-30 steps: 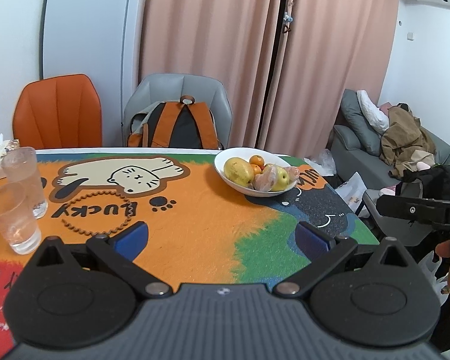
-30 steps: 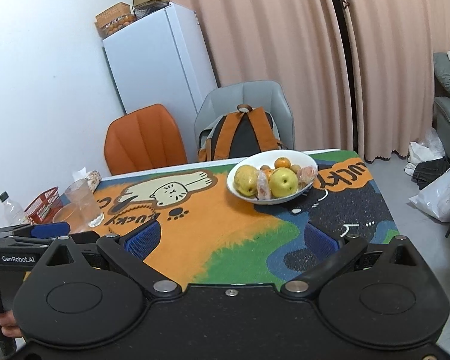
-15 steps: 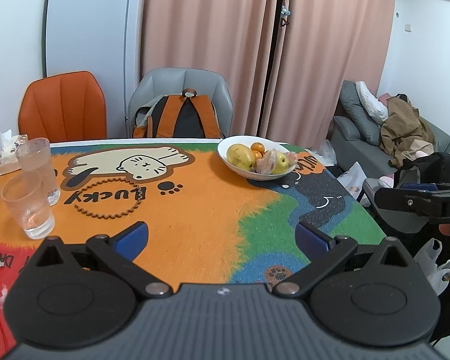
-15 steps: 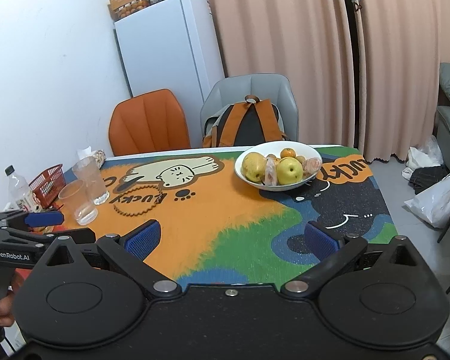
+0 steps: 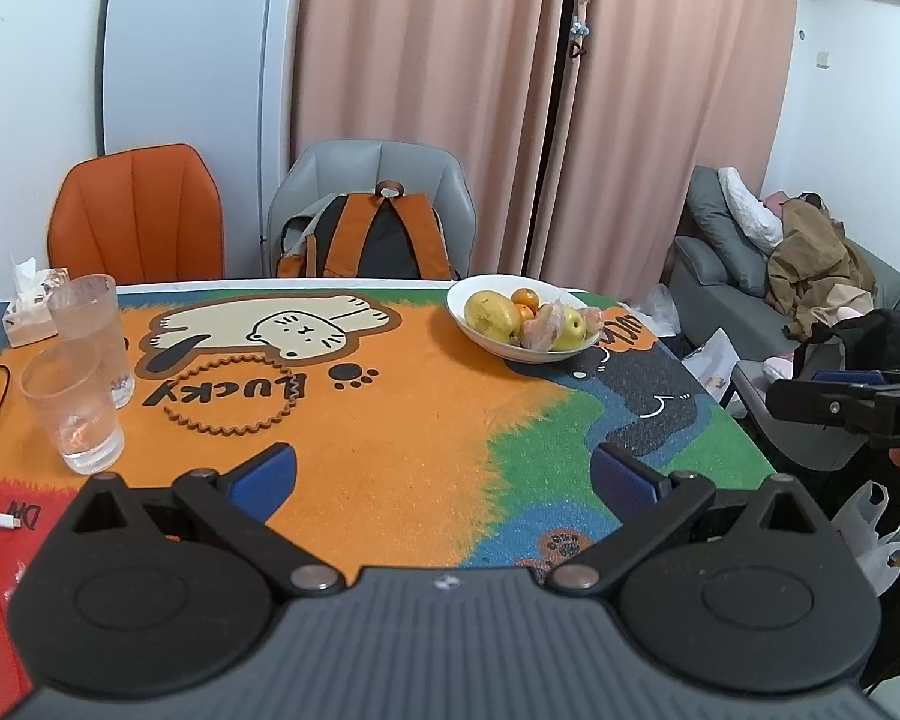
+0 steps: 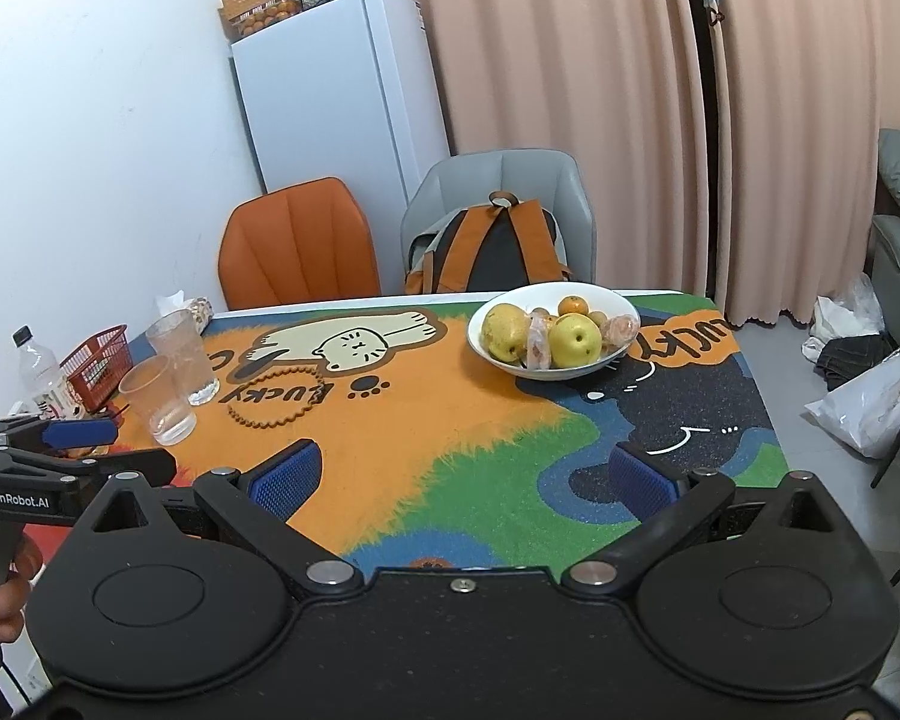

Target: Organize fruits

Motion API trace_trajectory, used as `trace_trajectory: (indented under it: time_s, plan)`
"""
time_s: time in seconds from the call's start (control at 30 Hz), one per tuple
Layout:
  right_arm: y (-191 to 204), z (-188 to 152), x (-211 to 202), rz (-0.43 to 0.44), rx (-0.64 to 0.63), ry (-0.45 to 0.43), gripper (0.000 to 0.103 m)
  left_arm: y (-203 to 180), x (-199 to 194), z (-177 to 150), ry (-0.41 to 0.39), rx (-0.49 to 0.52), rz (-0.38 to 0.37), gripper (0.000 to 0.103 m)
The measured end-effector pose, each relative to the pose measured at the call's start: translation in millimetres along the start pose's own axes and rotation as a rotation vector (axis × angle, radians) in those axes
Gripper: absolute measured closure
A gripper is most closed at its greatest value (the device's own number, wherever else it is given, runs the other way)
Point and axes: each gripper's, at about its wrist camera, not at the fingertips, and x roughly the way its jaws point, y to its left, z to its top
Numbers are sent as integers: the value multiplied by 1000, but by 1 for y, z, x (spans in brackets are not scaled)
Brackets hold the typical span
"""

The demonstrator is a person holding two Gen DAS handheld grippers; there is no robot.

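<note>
Several fruits fill a white bowl (image 5: 498, 348) at the far right of the table mat (image 5: 390, 420) in the left wrist view: a yellow-green mango (image 5: 491, 315) at the bowl's left, a small orange (image 5: 525, 299) behind it, a yellow apple (image 5: 570, 330) toward the right, and two plastic-wrapped pieces whose kind cannot be told. The left gripper (image 5: 444, 474) hangs over the mat's near edge, well apart from the bowl, its blue pads (image 5: 264, 477) spread wide with nothing between them. Two clear glasses (image 5: 75, 408) stand far left of the bowl, a tissue box (image 5: 27, 315) behind them. Beyond the bowl, a backpack (image 5: 372, 237) rests on a grey chair (image 5: 378, 162). Right of the bowl, the other gripper is cut off by the frame edge.

From the right wrist view, the bowl (image 6: 606, 306) sits ahead and slightly right, the apple (image 6: 575, 341) in front, the mango (image 6: 506, 333) at the left. The right gripper (image 6: 462, 480) is likewise spread and empty over the near edge. Nothing lies on the mat between it and the bowl. Left of the bowl are the glasses (image 6: 157, 402), a red basket (image 6: 99, 363) and a bottle (image 6: 42, 375). Small brown fruits behind the apple are hard to make out.
</note>
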Motion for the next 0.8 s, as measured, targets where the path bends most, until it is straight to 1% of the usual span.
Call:
trace_trajectory:
  time_s: [0.37, 0.8]
  plan:
    - [1, 1, -3, 6, -6, 0, 0, 3, -7, 3, -21, -5, 4, 0]
    - [3, 4, -5, 6, -9, -4, 0, 2, -9, 4, -20, -3, 2, 0]
